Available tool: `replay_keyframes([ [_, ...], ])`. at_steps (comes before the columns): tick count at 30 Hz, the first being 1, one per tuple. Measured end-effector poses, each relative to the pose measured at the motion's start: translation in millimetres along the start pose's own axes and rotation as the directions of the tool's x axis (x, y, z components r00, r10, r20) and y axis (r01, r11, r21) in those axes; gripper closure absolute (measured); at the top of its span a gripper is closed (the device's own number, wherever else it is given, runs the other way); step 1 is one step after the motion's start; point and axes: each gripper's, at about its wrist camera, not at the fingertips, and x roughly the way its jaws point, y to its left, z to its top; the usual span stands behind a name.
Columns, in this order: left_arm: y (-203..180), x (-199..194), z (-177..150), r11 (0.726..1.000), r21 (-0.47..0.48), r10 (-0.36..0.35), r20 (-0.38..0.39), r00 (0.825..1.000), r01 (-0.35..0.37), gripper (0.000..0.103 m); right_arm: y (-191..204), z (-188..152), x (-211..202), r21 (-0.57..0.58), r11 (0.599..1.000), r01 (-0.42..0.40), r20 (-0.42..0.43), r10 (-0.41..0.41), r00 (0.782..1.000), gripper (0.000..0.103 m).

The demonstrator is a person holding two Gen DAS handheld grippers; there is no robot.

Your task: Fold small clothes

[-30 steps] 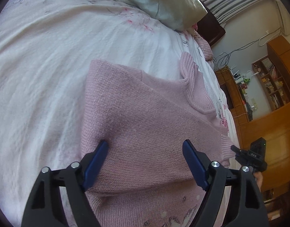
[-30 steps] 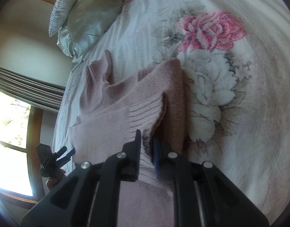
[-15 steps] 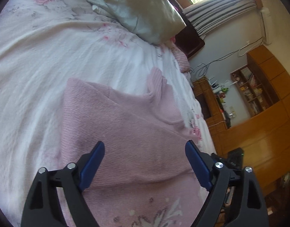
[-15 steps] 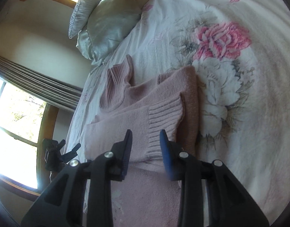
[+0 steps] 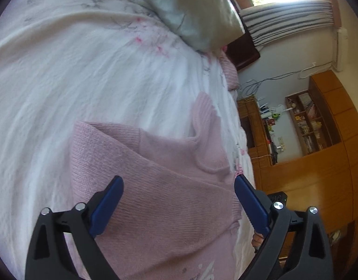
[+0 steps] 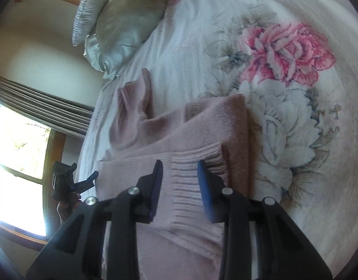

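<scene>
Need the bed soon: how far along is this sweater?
Done: a sleeve is folded across the sweater. In hand: nothing; the left claw and right claw hover open. Left: fold the body up from the hem; collar lies unfolded.

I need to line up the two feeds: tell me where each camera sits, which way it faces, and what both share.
Left wrist: on the left gripper, facing along its open fingers over the pink sweater toward pillows and wooden shelves; the right gripper shows at the edge.
Right wrist: on the right gripper, open, above the ribbed cuff, facing the pillows and window; the left gripper shows.
Shared: sweater, floral bedspread, pillows.
</scene>
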Motion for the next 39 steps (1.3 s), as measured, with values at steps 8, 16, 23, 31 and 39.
replay_keyframes([
  [8,-58,5,41,0.985,0.174,-0.015,0.011,1.000,0.013,0.004,27,34,-12,-0.094,0.994,-0.050,-0.028,0.047,0.998,0.066],
  [16,-97,95,96,0.968,0.232,0.105,-0.055,0.993,-0.090,0.004,104,111,79,-0.173,0.985,0.015,-0.036,-0.022,0.999,0.065],
  [23,-92,151,104,0.957,0.261,0.146,-0.069,0.987,-0.123,0.004,117,131,151,-0.213,0.970,0.118,-0.033,-0.128,0.991,0.062],
  [31,-100,160,111,0.933,0.340,0.144,-0.051,0.988,-0.119,0.063,117,135,159,-0.255,0.957,0.142,0.011,-0.144,0.990,0.090],
  [39,-119,134,100,0.916,0.380,0.124,0.032,0.992,-0.127,0.096,129,125,113,-0.281,0.955,0.096,0.080,-0.077,0.994,0.092],
])
